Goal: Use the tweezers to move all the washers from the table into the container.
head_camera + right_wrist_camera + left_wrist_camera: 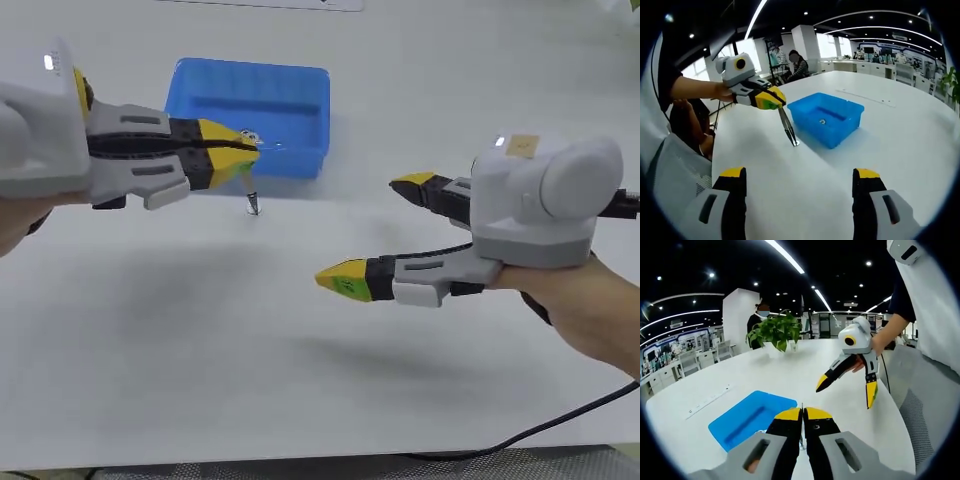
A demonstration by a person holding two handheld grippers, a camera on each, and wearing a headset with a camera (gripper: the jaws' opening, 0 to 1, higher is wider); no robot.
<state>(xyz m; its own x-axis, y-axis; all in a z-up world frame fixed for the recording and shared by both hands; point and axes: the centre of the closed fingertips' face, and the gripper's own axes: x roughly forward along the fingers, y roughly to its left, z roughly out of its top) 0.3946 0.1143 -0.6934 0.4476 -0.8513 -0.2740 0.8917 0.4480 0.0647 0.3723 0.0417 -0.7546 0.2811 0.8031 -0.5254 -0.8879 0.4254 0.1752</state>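
Observation:
My left gripper (250,152) is shut on a pair of metal tweezers (251,198), which point down at the white table just in front of the blue container (300,95). In the right gripper view the tweezers (788,127) hang from the left gripper (775,99), their tips close to the table beside the container (840,131). One small washer (822,121) lies on the container's floor. I cannot tell whether the tips hold a washer. My right gripper (372,232) hovers open to the right, with nothing between its jaws.
The white table (200,350) spreads wide around both grippers. A black cable (540,430) trails off the near right edge. A potted plant (777,332) stands at the far end, with a person behind it.

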